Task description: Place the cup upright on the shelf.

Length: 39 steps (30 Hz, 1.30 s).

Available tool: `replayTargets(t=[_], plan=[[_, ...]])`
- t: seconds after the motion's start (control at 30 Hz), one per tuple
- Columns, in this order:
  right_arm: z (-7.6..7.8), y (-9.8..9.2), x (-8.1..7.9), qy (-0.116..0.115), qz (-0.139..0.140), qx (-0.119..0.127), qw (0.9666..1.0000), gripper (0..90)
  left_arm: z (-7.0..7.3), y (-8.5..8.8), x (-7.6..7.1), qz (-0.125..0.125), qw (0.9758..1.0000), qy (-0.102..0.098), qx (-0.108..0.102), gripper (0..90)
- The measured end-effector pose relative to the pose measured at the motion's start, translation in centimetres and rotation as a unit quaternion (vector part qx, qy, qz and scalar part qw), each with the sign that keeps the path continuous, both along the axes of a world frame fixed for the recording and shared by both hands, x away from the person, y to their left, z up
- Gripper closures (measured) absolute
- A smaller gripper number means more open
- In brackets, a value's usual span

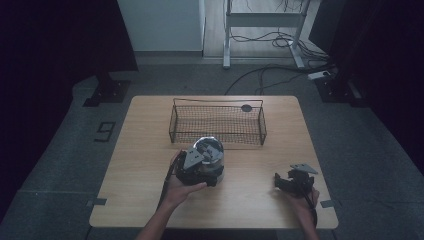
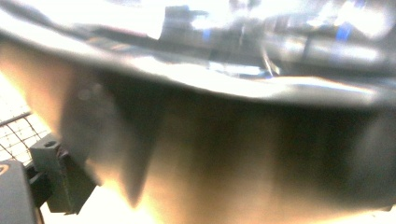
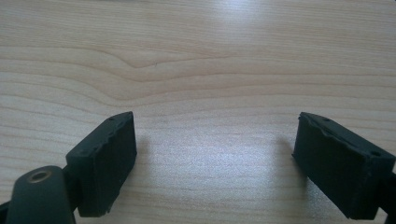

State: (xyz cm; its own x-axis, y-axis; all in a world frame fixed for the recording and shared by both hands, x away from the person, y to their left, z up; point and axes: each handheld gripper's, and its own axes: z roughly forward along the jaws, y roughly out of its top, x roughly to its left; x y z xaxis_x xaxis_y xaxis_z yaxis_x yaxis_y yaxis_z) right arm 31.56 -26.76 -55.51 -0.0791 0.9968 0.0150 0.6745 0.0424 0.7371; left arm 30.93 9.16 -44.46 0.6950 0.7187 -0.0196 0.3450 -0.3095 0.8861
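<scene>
**One pot, one basket to clear**

One table (image 1: 150, 200) fills the middle of the frame, with the wire basket (image 1: 218, 123) at its upper centre. Just below the basket sits the steel pot (image 1: 209, 150) — the left gripper (image 1: 197, 167) is pressed up against its near side, though whether the jaws actually clamp it I cannot tell. The right gripper (image 3: 215, 163), lower right, rests with jaws wide apart over bare wood, holding nothing. To do this well, I judge: secure the rim firmly, lift level — and clear the basket's near wall.
</scene>
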Motion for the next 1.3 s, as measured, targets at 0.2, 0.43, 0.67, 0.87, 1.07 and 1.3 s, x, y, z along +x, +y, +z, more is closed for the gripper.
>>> replayTargets(t=[0.2, 0.43, 0.67, 0.87, 1.07, 1.3], plan=[[0.0, 0.0, 0.0, 0.000, 0.000, 0.000, 1.0000, 12.9, 0.5, 0.2, 0.3, 0.003, 1.0000, -0.002, -0.002, 4.1], [0.0, 0.0, 0.0, 0.000, 0.000, 0.000, 1.0000, 13.0, 0.9, 0.3, 0.8, 0.006, 1.0000, -0.002, -0.004, 4.1], [0.0, 0.0, 0.0, 0.000, 0.000, 0.000, 1.0000, 13.1, 1.7, 0.6, 1.5, 0.009, 0.9998, 0.001, -0.016, 4.1], [0.0, 0.0, 0.0, 0.000, -0.001, 0.000, 1.0000, 13.1, 2.2, 0.7, 1.9, 0.010, 0.9998, 0.002, -0.016, 4.1], [0.0, 0.0, 0.0, 0.000, -0.001, 0.000, 1.0000, 13.1, 2.9, 0.8, 2.7, 0.008, 0.9994, 0.015, -0.031, 4.1], [0.0, 0.0, 0.0, 0.000, 0.000, 0.000, 1.0000, 13.1, 3.5, 0.7, 3.3, 0.012, 0.9994, 0.012, -0.029, 4.1]])
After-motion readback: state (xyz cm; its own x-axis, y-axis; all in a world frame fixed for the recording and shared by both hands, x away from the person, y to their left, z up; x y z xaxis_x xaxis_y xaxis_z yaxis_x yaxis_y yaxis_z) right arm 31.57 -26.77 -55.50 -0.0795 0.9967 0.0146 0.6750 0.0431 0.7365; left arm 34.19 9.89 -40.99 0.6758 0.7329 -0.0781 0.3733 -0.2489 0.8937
